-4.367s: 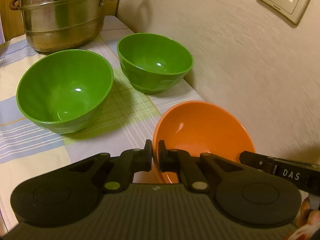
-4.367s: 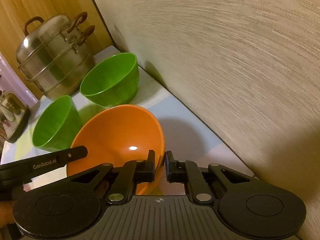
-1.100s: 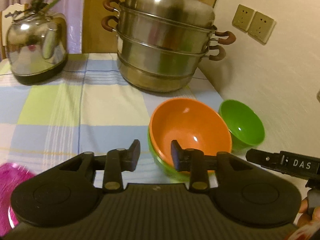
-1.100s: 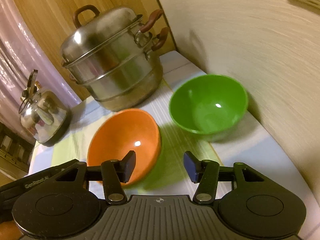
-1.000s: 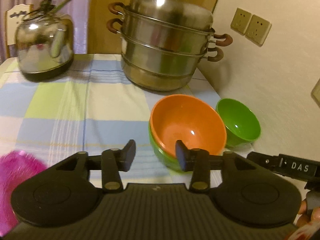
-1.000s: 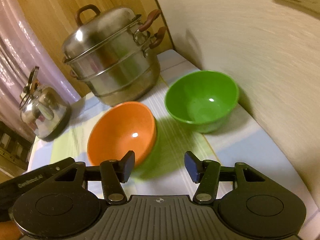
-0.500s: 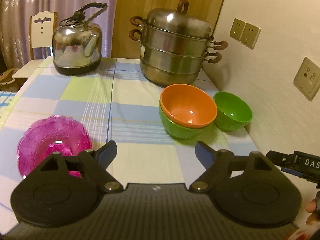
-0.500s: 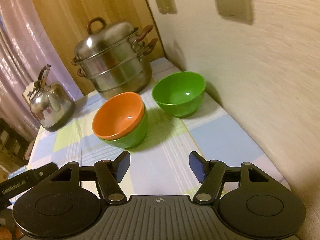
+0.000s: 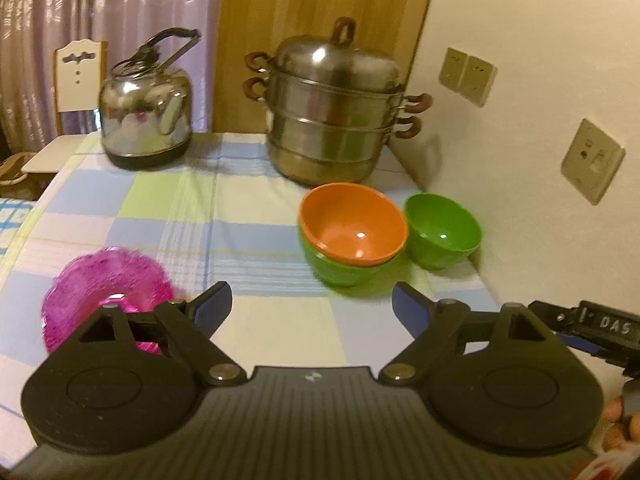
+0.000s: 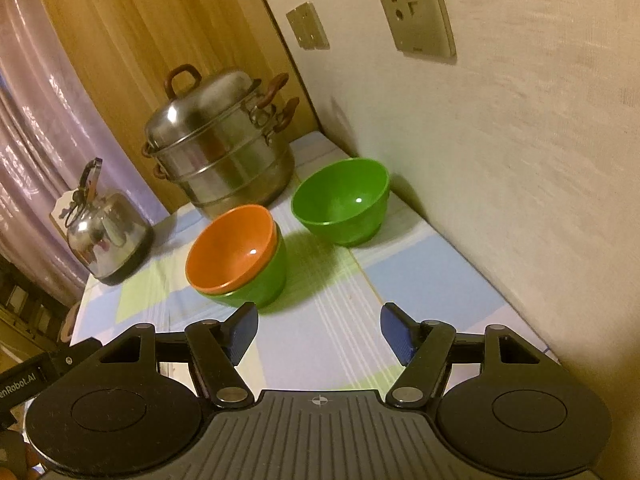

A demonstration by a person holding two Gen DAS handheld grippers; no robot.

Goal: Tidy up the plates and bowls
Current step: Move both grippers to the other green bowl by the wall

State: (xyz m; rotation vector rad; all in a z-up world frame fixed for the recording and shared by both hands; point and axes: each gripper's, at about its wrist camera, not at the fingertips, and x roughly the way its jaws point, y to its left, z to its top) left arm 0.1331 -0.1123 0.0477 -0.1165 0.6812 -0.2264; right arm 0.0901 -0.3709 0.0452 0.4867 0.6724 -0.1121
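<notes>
An orange bowl [image 9: 352, 226] sits nested in a green bowl [image 9: 334, 268] on the checked tablecloth. A second green bowl [image 9: 442, 230] stands alone just to its right by the wall. A pink glass plate [image 9: 106, 284] lies at the near left. My left gripper [image 9: 312, 306] is open and empty, held back from the bowls. My right gripper [image 10: 318, 330] is open and empty too, with the nested orange bowl [image 10: 232, 250] and lone green bowl [image 10: 342, 200] ahead of it.
A steel stacked steamer pot [image 9: 334, 116] and a steel kettle [image 9: 146, 114] stand at the table's back. The wall with sockets [image 9: 592, 160] runs along the right edge. A chair [image 9: 76, 76] stands beyond the far left corner.
The orange bowl now sits nested in a green bowl. Both grippers have opened wide, let go and pulled back from the bowls, bringing the pink plate into view.
</notes>
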